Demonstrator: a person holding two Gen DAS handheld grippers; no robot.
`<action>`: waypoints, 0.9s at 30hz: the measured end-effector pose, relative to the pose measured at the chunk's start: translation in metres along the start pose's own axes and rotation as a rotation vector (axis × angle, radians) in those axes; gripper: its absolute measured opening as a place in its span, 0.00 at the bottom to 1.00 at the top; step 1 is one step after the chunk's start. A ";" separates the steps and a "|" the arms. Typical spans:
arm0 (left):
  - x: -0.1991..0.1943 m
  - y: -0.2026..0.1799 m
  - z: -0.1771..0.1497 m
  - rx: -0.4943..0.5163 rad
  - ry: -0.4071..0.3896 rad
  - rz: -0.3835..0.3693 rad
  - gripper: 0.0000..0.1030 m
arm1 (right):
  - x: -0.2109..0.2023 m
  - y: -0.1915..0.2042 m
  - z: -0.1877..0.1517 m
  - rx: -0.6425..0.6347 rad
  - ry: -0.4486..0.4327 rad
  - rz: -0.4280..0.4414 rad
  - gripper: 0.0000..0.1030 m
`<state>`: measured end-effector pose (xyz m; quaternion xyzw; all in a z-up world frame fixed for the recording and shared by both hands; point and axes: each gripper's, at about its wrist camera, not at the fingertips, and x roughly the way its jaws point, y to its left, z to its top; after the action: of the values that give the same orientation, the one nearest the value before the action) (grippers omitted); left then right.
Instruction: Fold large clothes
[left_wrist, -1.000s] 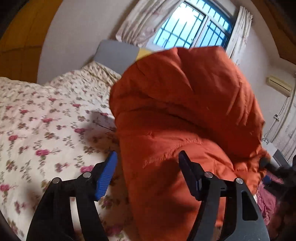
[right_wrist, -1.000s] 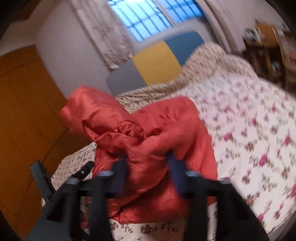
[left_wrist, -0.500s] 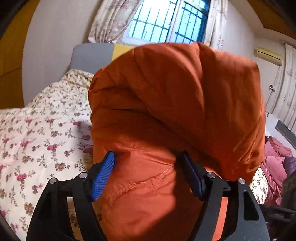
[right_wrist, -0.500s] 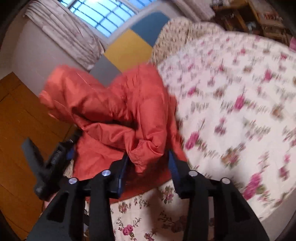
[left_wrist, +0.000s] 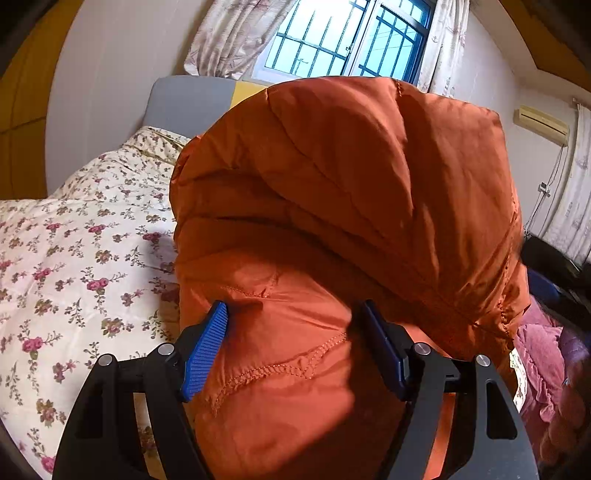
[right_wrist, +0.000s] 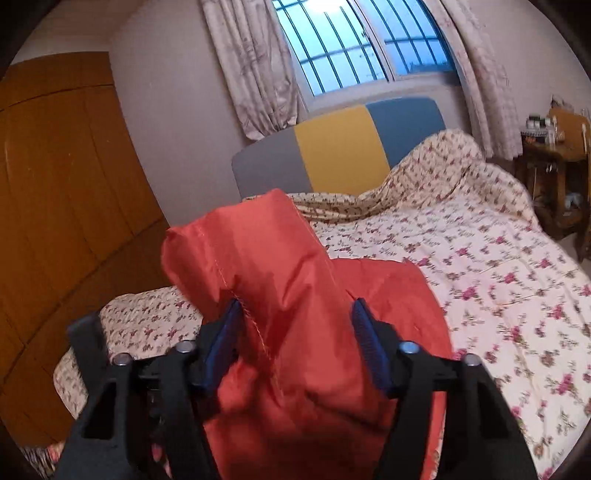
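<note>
Your left gripper (left_wrist: 293, 345) has a thick bunch of the orange jacket (left_wrist: 347, 206) between its blue pads, and they look pressed into it. Your right gripper (right_wrist: 293, 341) sits around another bunch of the jacket, but I cannot tell if it is squeezing. The jacket is puffed up above the flowery bed (right_wrist: 480, 266). Hold both sides tight, keep them level, then lay it down flat.

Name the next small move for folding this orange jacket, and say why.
Probably lower both tongs together and lay the orange jacket flat on the floral bedspread. It bulges in a thick bunch between the left tongs and the right tongs, too crumpled to fold.
</note>
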<state>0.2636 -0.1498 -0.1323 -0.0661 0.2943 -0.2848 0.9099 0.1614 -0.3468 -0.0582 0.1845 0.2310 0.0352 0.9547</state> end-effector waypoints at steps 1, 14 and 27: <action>0.000 -0.001 0.000 0.004 0.001 0.004 0.71 | 0.008 -0.004 0.003 0.017 0.015 -0.025 0.26; 0.011 -0.020 0.016 0.051 0.025 -0.034 0.74 | 0.065 -0.104 -0.020 0.227 0.098 -0.238 0.10; 0.025 -0.031 0.035 0.081 0.031 0.000 0.87 | 0.060 -0.116 -0.033 0.225 0.098 -0.229 0.22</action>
<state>0.2855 -0.1915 -0.1069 -0.0248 0.2968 -0.2977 0.9070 0.1976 -0.4342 -0.1533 0.2607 0.2993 -0.0909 0.9134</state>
